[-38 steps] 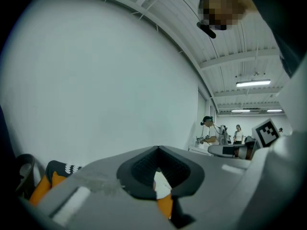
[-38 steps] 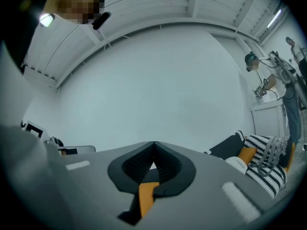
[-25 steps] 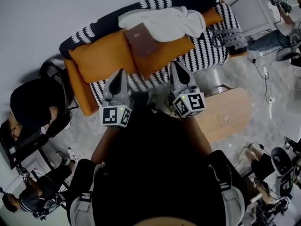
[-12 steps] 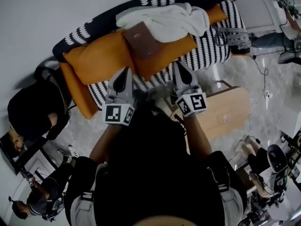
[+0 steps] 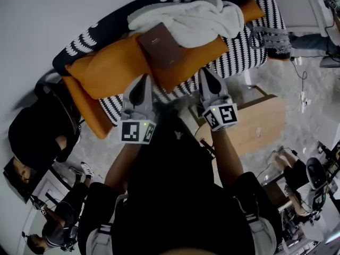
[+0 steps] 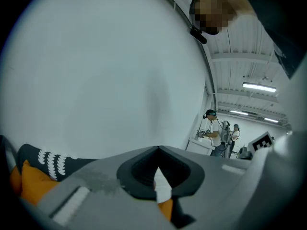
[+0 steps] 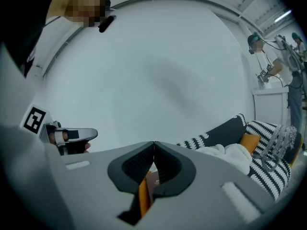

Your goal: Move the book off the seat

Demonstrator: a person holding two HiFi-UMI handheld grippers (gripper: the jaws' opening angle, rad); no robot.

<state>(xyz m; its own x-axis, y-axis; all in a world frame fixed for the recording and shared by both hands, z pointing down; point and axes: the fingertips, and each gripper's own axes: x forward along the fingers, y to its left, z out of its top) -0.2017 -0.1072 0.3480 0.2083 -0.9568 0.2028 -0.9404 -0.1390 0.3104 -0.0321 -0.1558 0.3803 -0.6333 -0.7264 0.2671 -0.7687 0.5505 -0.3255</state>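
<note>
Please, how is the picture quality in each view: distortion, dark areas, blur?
Head view: strong fisheye, the sofa bends into an arc; the book is sharp, the person's dark clothing below shows almost no detail. Left gripper view: round image with black corners, near fingers soft. Right gripper view: same black corners, evenly lit white wall.

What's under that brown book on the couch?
The book lies on an orange cushion, beside a white blanket. The cushion rests on the striped couch. Anything flat hidden right beneath the book cannot be seen.
</note>
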